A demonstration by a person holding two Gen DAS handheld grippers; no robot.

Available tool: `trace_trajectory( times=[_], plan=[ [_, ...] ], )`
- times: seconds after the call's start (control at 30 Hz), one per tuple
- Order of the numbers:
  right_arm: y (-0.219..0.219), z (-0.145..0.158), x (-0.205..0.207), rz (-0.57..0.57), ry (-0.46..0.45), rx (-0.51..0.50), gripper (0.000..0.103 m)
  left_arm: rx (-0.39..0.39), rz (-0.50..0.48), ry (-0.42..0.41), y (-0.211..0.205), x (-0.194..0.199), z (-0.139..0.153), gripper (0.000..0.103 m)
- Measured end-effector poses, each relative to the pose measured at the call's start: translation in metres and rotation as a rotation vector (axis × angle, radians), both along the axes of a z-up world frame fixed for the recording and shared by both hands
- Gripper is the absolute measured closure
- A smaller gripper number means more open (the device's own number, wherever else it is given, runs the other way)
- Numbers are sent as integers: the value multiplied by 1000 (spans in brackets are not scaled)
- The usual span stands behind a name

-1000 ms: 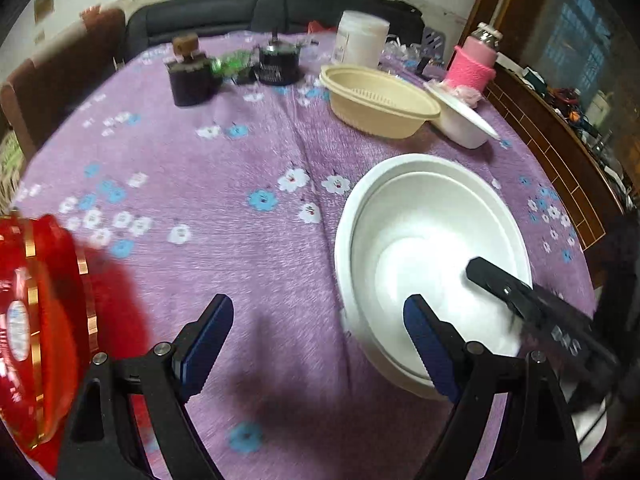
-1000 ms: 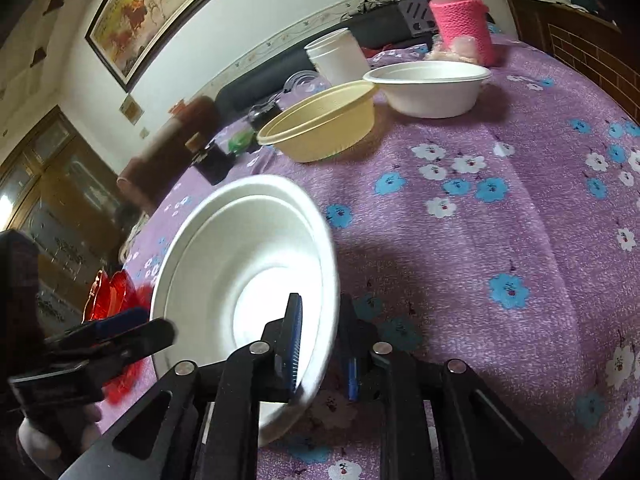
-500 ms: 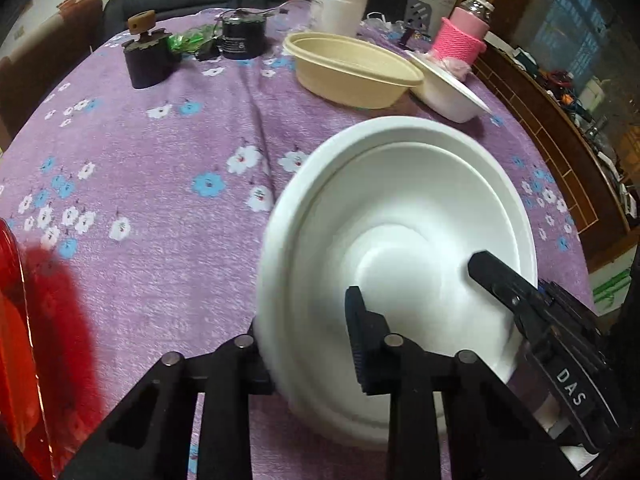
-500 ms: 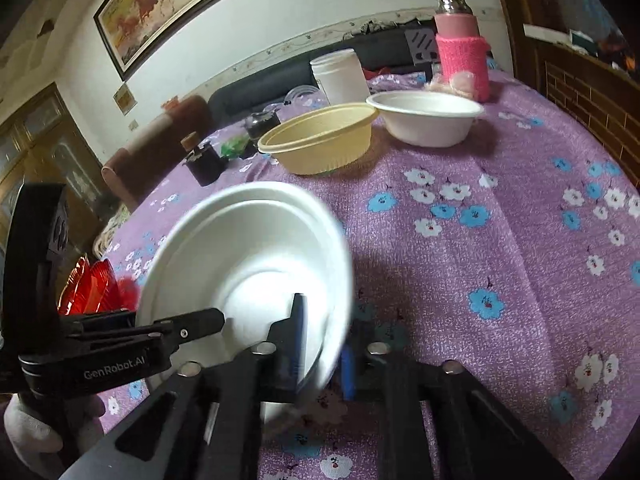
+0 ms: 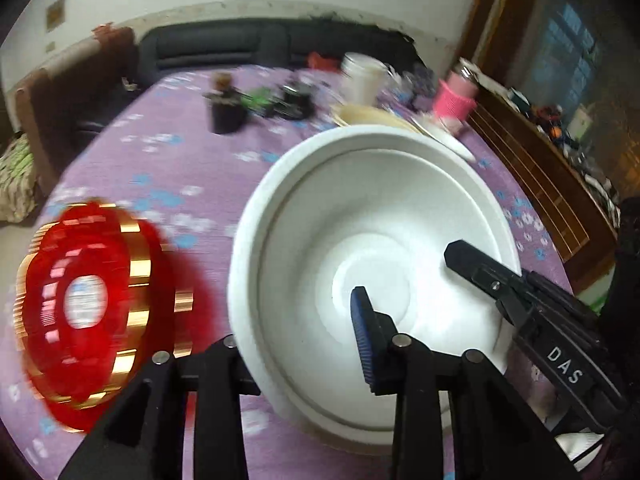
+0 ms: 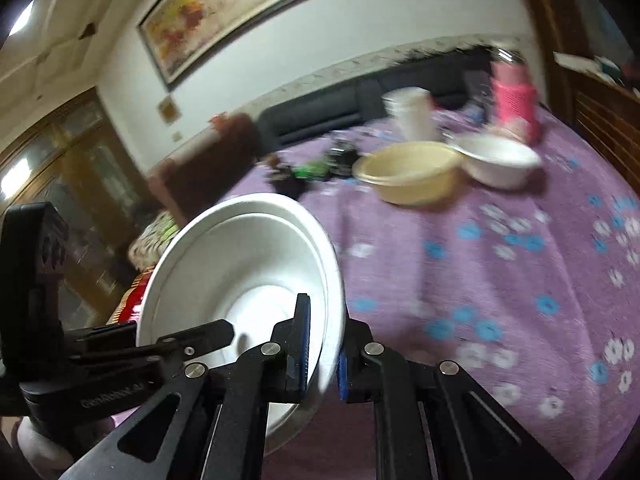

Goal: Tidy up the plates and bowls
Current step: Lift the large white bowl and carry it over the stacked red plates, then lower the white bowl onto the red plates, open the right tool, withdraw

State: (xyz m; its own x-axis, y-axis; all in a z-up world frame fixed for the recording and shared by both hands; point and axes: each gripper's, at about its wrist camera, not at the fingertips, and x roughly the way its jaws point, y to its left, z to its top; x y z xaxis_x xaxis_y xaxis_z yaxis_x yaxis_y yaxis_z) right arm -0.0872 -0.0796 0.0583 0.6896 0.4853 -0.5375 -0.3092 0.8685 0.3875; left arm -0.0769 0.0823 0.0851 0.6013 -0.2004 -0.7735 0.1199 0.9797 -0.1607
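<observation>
A large white bowl (image 5: 360, 216) is held above the purple flowered table (image 5: 168, 152), tilted. My left gripper (image 5: 296, 344) is shut on its near rim, one finger inside and one outside. My right gripper (image 6: 322, 350) is shut on the opposite rim of the same white bowl (image 6: 240, 256); it shows in the left wrist view (image 5: 520, 300) at the bowl's right. A beige bowl (image 6: 408, 170) and a smaller white bowl (image 6: 496, 160) sit on the table at the far side.
A red and gold dish (image 5: 92, 304) lies at the table's left. A dark jar (image 5: 224, 108), a white tub (image 6: 412, 118) and a pink-sleeved bottle (image 6: 514, 98) stand at the far edge. A dark sofa (image 5: 248, 48) is behind; a wooden cabinet (image 5: 536, 172) is right.
My left gripper closed on the white bowl's rim. Both grippers have lifted the bowl off the table and carried it left, toward the red dish.
</observation>
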Motion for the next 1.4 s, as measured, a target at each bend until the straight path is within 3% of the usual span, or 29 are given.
trace_trajectory(
  times=[0.23, 0.4, 0.53, 0.6, 0.77, 1.0, 1.1, 1.17, 1.4],
  plan=[
    [109, 37, 5, 190, -52, -46, 91, 48, 196, -86, 95, -26, 26, 63],
    [180, 31, 20, 288, -10, -78, 91, 49, 303, -44, 151, -20, 13, 63],
    [210, 14, 37, 306, 52, -96, 91, 69, 337, 3, 175, -6, -4, 61],
    [219, 5, 44, 299, 74, -119, 91, 78, 346, 16, 181, -4, -9, 59],
    [228, -10, 49, 283, 93, -180, 91, 100, 361, -33, 189, -18, -4, 32],
    [236, -13, 43, 250, 47, -222, 90, 80, 395, -91, 199, -42, 10, 28],
    [235, -12, 40, 252, 22, -199, 77, 52, 401, -94, 202, -52, 11, 28],
    [230, -9, 39, 245, 14, -160, 58, 37, 408, -100, 202, -58, 13, 25],
    [209, 18, 24, 211, -59, -86, 49, 66, 397, -116, 187, -62, 17, 23]
  ],
)
